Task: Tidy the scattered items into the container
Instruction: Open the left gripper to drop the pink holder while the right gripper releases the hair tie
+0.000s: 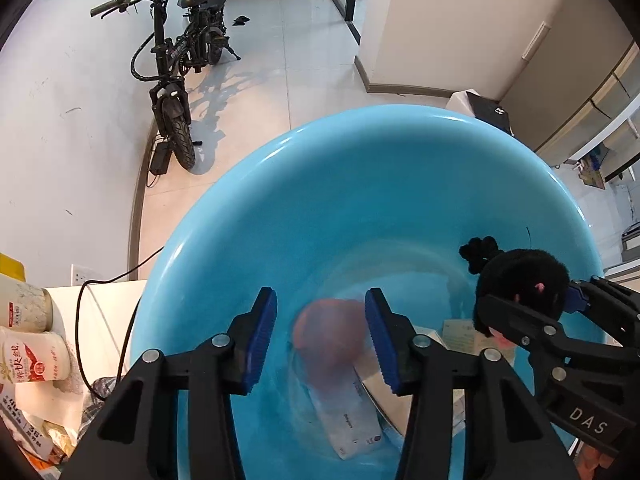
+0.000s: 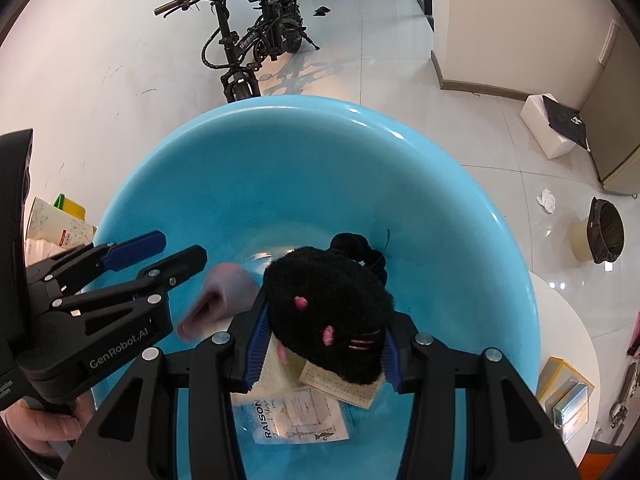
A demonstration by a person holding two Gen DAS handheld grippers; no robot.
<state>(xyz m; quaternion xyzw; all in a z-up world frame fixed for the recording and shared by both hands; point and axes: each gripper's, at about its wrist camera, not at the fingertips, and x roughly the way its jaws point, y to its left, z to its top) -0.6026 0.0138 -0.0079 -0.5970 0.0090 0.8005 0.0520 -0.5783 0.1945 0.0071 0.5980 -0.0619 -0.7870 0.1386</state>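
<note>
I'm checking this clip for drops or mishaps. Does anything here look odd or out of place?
One thing: a blurred reddish object below the open left gripper, seemingly falling into the blue basin. The right gripper holds a black plush toy over the packets. Nothing looks spilled or damaged.

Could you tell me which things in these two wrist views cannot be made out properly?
- Reddish object in the blue basin: motion-blurred in both views, so its identity is unclear.
- Packets on the basin floor: partly covered by the black plush toy and the right gripper.
- Items on the table, left wrist view: cut off by the frame edge.
- Left gripper: nothing between its jaws.
</note>
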